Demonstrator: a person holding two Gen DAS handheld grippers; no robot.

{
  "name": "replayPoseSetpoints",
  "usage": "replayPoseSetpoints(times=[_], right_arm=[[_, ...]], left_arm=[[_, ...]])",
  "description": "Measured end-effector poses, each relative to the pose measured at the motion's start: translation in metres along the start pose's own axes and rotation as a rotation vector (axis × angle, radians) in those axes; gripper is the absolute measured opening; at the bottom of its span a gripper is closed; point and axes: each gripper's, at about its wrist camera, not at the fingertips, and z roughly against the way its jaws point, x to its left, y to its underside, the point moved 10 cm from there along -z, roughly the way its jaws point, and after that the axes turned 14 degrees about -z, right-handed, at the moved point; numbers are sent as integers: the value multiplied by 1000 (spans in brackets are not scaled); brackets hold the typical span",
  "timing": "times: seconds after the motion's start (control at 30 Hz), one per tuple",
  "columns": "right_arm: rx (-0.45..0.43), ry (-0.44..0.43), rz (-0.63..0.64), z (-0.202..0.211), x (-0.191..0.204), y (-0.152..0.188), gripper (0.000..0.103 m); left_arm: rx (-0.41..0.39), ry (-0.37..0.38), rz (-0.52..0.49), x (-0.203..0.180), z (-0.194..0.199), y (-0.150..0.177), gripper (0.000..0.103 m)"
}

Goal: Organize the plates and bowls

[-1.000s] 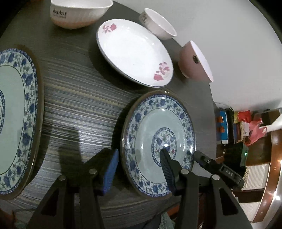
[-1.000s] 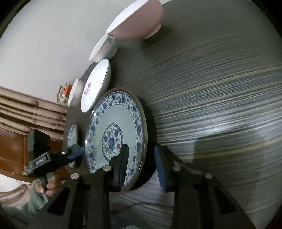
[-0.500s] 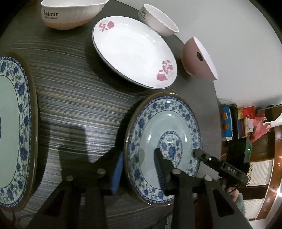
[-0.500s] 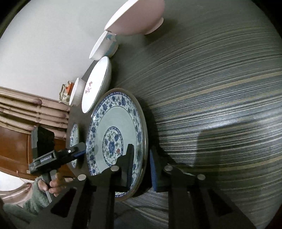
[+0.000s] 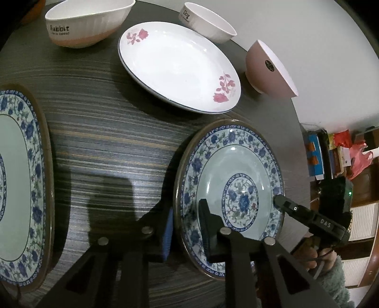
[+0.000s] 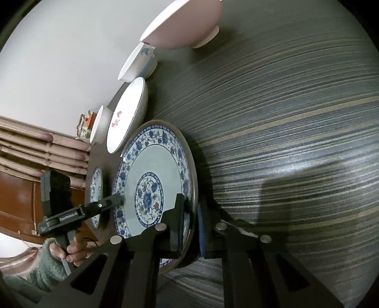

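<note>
**Two grippers on one blue plate**

The left gripper (image 5: 183, 227) has its jaws closing over the near rim of the blue plate (image 5: 233, 165), one finger inside the plate, the other outside on the table (image 5: 106, 132); whether the pads press the rim yet cannot be told. The right gripper (image 6: 189, 226) is clamped on the opposite rim of the same plate. The plate lies on the dark striped table near its edge. Beyond it lies a white plate (image 5: 177, 68) with pink flowers, ringed by a pink bowl (image 5: 267, 71), a small white bowl (image 5: 208, 22) and a large white bowl (image 5: 87, 23). A second blue plate (image 5: 21, 184) sits well apart at the left.
</note>
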Motion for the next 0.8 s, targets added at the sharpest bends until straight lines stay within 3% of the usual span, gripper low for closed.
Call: replayPoseSetpoints(times=[0.8], right_arm=[[-12, -24, 87, 2, 49, 22, 11]], left_arm=[[-96, -20, 24, 22, 60, 11, 17]])
